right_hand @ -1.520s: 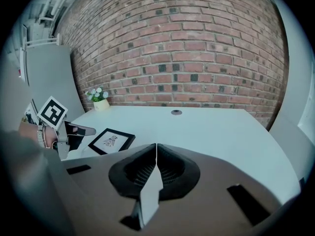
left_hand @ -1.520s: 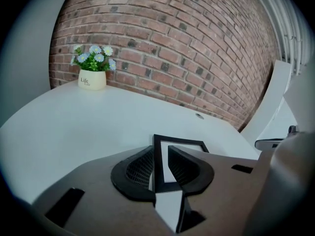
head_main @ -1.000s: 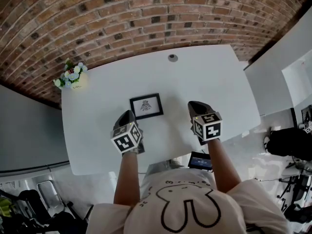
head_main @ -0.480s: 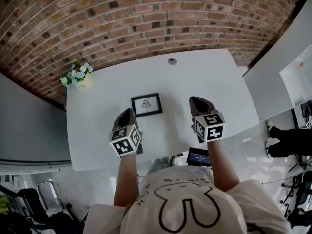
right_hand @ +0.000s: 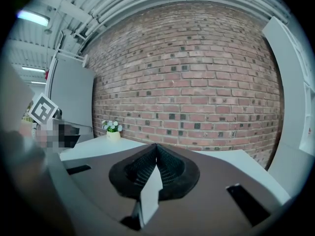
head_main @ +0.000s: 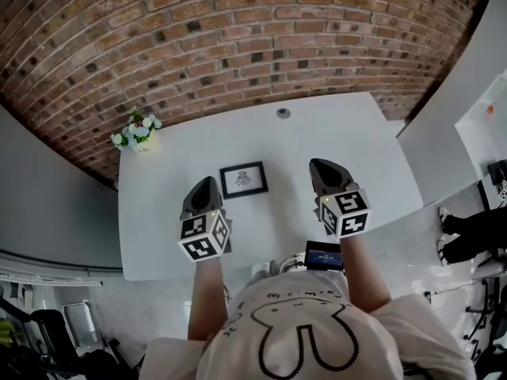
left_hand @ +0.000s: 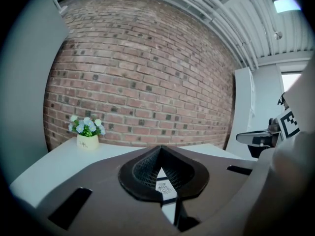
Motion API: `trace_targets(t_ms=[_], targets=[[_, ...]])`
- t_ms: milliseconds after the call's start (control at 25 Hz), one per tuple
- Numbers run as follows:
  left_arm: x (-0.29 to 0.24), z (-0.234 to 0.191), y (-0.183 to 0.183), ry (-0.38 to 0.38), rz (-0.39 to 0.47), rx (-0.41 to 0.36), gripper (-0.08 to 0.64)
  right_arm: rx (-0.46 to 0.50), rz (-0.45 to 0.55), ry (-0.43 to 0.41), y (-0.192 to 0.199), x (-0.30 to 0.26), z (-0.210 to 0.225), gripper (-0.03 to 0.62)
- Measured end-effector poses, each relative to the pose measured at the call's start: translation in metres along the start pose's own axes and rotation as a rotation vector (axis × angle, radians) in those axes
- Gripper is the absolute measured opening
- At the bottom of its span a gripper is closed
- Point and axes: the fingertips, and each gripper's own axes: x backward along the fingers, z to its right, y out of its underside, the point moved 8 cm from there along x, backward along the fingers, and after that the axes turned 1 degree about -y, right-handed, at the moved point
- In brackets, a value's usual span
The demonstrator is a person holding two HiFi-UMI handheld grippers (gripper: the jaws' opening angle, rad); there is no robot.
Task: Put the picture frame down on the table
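One picture frame lies flat, long axis left-right, top toward wall.

Your white worktop runs up against the brick wall. You have the black picture frame lying on it near the middle. A small pot of flowers stands at its far left corner, and a round grey disc sits by the far edge.
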Motion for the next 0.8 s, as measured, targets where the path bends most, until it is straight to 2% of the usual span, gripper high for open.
trace_targets(t_ms=[280,520,800], targets=[[0.012,0.010,-0.024,0.026,0.095,-0.062,0.012,0.018,0.069,0.007,-0.023,0.014,-0.003,0.017],[0.020,0.014,-0.036,0.049,0.169,-0.095,0.012,0.029,0.112,-0.021,-0.036,0.017,-0.009,0.017],[0.025,0.015,-0.049,0.060,0.267,-0.117,0.012,0.162,0.193,0.036,-0.052,0.022,-0.012,0.017]])
